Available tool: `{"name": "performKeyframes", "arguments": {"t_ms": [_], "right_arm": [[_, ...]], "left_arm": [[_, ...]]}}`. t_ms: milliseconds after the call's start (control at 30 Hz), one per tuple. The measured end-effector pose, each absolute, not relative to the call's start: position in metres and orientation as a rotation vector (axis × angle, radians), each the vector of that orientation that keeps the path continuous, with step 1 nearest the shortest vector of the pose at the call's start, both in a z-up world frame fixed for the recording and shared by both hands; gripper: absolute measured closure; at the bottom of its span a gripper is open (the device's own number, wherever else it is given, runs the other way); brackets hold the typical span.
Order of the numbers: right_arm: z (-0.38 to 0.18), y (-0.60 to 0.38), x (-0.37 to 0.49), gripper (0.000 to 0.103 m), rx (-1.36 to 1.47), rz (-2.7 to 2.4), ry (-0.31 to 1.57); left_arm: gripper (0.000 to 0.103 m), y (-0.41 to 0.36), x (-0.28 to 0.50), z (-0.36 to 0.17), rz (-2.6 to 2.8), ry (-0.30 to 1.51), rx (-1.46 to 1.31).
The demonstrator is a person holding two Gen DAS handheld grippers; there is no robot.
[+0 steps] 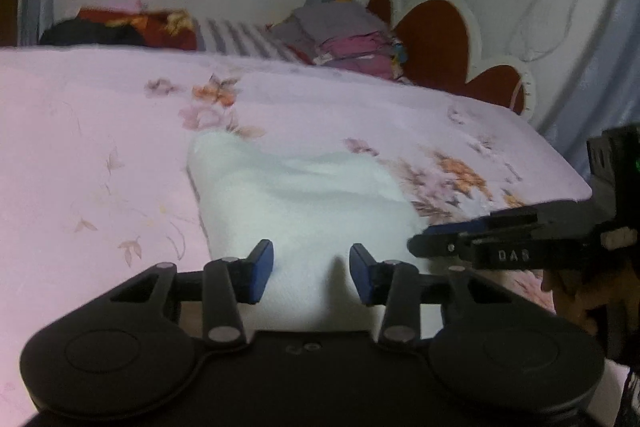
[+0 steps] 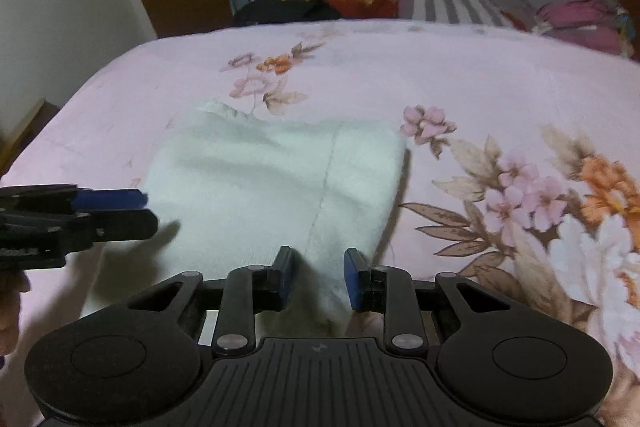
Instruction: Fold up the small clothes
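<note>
On the floral bedspread (image 2: 460,87), white garment (image 2: 272,179), folded clothes stack (image 2: 572,15) behind

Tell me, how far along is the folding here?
The white garment lies flat on the flowered bedspread, seemingly already folded over. Both the left gripper and right gripper are open at its near edge, neither holding it. Remaining: likely another fold. A stack of folded clothes sits behind.
</note>
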State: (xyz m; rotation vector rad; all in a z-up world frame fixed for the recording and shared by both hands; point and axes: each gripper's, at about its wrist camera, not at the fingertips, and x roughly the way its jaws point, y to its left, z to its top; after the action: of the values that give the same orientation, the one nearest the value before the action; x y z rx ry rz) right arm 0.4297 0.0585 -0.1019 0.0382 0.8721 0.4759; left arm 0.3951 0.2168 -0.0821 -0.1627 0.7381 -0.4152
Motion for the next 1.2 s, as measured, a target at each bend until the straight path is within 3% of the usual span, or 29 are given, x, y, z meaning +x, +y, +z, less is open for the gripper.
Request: {"name": "performKeyframes", "arguments": {"t_ms": [200, 400, 633, 800, 1200], "right_arm": [[-0.081, 0.06, 0.38, 0.077, 0.025, 0.566, 0.821], [-0.115, 0.065, 0.381, 0.077, -0.042, 0.485, 0.933], [-0.096, 0.052, 0.347, 0.077, 0.058, 0.534, 0.871], [-0.117, 0.057, 0.327, 0.077, -0.034, 0.514, 0.941], [-0.134, 0.044, 0.319, 0.077, 0.048, 0.502, 0.926]], "left_arm": [[0.064, 0.22, 0.352, -0.088, -0.406, 0.76, -0.191], [0.066, 0.212, 0.346, -0.109, -0.342, 0.817, -0.184], [0.064, 0.207, 0.313, -0.103, -0.242, 0.827, -0.138], [0.064, 0.201, 0.3, -0.11, -0.175, 0.847, -0.126], [0.065, 0.187, 0.286, -0.112, -0.092, 0.845, -0.107]]}}
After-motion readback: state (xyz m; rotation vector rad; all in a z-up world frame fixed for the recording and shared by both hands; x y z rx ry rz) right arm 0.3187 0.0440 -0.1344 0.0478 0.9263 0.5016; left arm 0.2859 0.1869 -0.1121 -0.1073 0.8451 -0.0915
